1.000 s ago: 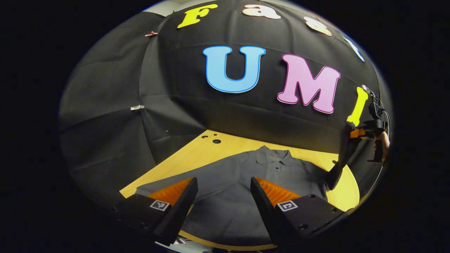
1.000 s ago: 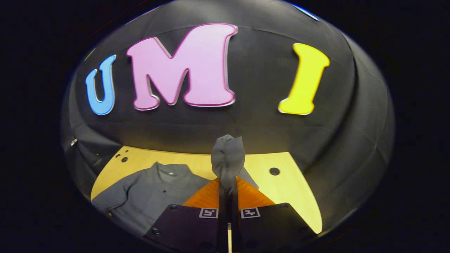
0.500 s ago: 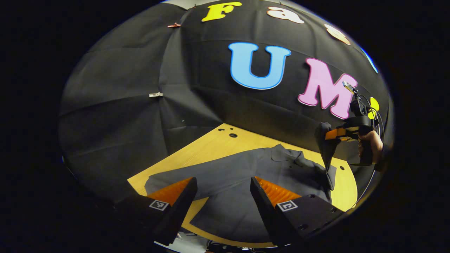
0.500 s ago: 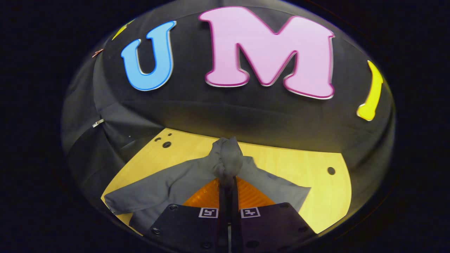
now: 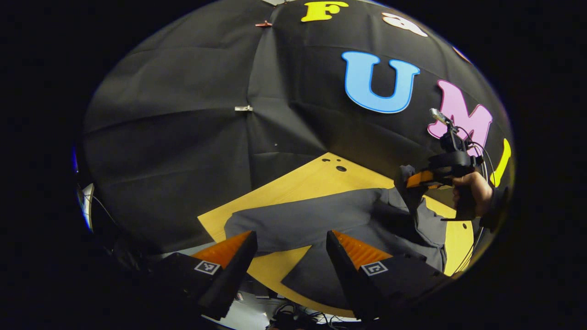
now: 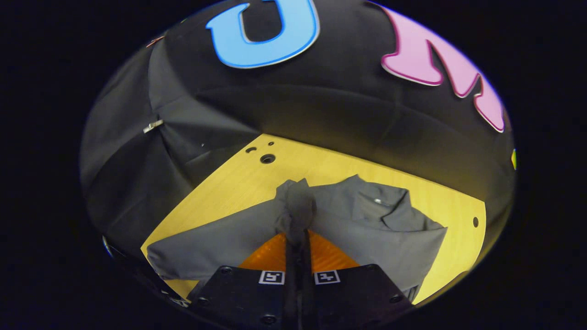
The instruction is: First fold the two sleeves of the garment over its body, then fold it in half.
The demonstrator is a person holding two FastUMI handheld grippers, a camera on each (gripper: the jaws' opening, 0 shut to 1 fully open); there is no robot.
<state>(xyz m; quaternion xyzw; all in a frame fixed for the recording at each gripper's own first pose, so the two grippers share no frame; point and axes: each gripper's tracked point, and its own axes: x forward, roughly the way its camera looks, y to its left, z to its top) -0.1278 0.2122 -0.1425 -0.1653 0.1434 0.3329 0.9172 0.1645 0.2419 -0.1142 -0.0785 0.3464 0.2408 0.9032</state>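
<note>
Garment (image 6: pixel 367 229): a grey collared shirt, lying on my wooden table (image 6: pixel 238 183) with its collar toward the booth's far wall. In the right gripper view its body spreads to the right of my fingers and one long sleeve (image 6: pixel 206 245) runs out flat to the left, its cuff end close to the table's near left edge. My right gripper (image 6: pixel 298 229) is pressed together on a bunched wad of grey cloth (image 6: pixel 298 206), both fingers squeezing it, and the wad stands up just past the tips, over the shirt's body.

From the left gripper view I see that same right gripper (image 5: pixel 412 181) off to the right, held in a hand (image 5: pixel 470 188), with the pinched cloth (image 5: pixel 406 183) hanging from it down onto the shirt (image 5: pixel 321 215). My left gripper (image 5: pixel 291 240) has its fingers spread wide apart with nothing between them; it hangs above the table's near edge, well apart from the cloth. Through the gap I see bare wood (image 5: pixel 275 266) and the shirt's lower hem.

Bare table lies behind the collar, up to the small round holes (image 6: pixel 267 158) near the far corner, and a strip runs along the shirt's right side. The left sleeve end leaves little margin before the table's edge.
</note>
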